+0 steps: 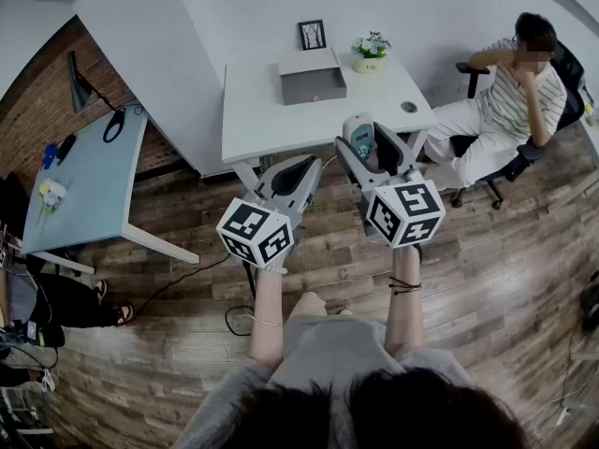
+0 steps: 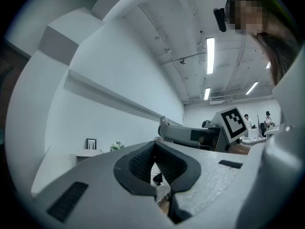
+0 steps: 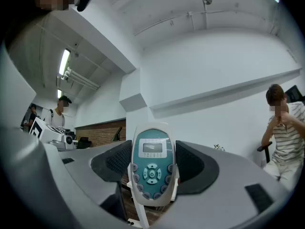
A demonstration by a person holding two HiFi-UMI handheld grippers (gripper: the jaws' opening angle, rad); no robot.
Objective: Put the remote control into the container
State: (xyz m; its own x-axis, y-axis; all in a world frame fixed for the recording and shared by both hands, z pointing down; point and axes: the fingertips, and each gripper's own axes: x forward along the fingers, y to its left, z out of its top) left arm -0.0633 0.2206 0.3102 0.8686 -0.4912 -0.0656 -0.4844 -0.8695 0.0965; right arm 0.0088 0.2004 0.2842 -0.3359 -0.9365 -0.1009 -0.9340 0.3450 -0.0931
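A white remote control [image 1: 361, 140] with a teal face and a small screen stands upright between the pads of my right gripper [image 1: 372, 150], which is shut on it and holds it in the air in front of the white table [image 1: 262, 110]. The right gripper view shows the remote control [image 3: 151, 166] face-on, filling the gap of the right gripper [image 3: 152, 151]. The container, a grey open box [image 1: 313, 84], sits toward the back of that table. My left gripper [image 1: 307, 168] hangs beside the right one with its jaws together and nothing in them; the left gripper [image 2: 154, 149] looks the same in its own view.
A picture frame [image 1: 312, 35] and a potted plant [image 1: 370, 52] stand behind the box. A small round object [image 1: 409, 107] lies near the table's right edge. A person [image 1: 505, 101] sits in a chair at the right. A pale blue table [image 1: 89, 176] stands left.
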